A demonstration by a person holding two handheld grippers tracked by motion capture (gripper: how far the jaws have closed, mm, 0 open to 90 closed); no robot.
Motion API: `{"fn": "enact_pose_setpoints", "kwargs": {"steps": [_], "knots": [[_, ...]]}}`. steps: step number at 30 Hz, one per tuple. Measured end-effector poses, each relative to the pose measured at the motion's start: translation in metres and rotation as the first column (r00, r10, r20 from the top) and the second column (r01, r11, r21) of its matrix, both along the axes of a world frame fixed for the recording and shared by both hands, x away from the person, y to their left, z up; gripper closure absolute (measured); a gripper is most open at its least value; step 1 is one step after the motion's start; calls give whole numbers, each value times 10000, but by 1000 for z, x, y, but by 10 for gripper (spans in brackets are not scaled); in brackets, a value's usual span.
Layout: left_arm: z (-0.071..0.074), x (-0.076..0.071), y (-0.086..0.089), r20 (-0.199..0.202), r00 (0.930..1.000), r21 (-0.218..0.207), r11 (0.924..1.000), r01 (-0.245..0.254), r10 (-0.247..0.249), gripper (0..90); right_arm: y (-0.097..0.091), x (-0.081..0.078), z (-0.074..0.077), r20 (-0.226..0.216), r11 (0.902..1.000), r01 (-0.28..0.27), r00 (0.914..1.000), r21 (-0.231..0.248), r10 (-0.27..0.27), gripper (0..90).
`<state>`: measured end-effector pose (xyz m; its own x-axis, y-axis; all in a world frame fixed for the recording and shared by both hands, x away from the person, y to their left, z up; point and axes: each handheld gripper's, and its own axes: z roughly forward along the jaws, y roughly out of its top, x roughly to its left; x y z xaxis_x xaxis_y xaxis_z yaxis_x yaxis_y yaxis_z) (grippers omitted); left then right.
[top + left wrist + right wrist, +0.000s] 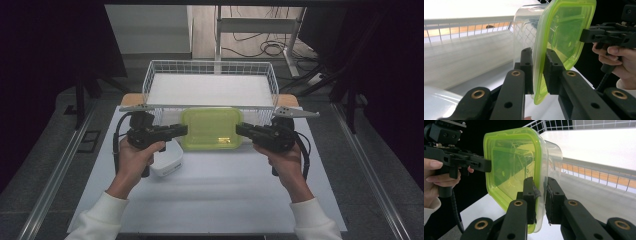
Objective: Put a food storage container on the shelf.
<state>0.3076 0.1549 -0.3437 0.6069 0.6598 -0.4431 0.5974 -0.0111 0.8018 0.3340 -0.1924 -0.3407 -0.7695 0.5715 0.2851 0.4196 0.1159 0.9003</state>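
The box, clear with a green lid, is pinched at its rim from both ends: between the left gripper fingers at one edge and the right gripper fingers at the other. A lift is judged in hand. Beyond the fingertips stands the basket; level carrying over its near wall is called for next.

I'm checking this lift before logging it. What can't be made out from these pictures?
- Contents of the clear plastic container with the green lid: high view, the tinted lid hides the inside.
- Small white tub: high view, the left gripper and hand cover part of it.
- Right gripper: right gripper view, the container rim hides its pad contact.
- White wire basket: left gripper view, blurred by glare.
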Motion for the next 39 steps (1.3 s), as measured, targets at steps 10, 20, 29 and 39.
{"fn": "enact_pose_setpoints", "kwargs": {"steps": [10,20,29,39], "knots": [[10,12,-2,115,9999,-16,10000,73,-72,796,-2,8,11,96,10000,69,9999,22,-69,794],[20,26,-2,302,9994,2,9999,162,-162,795,-4,21,20,225,9999,136,9997,79,-138,795],[22,44,1,323,9992,-201,9995,237,-230,795,-2,37,27,204,9999,105,9997,-5,-105,796],[34,71,2,396,9984,-227,9988,423,-414,795,-3,60,39,118,9999,122,9999,94,-123,795]]}}
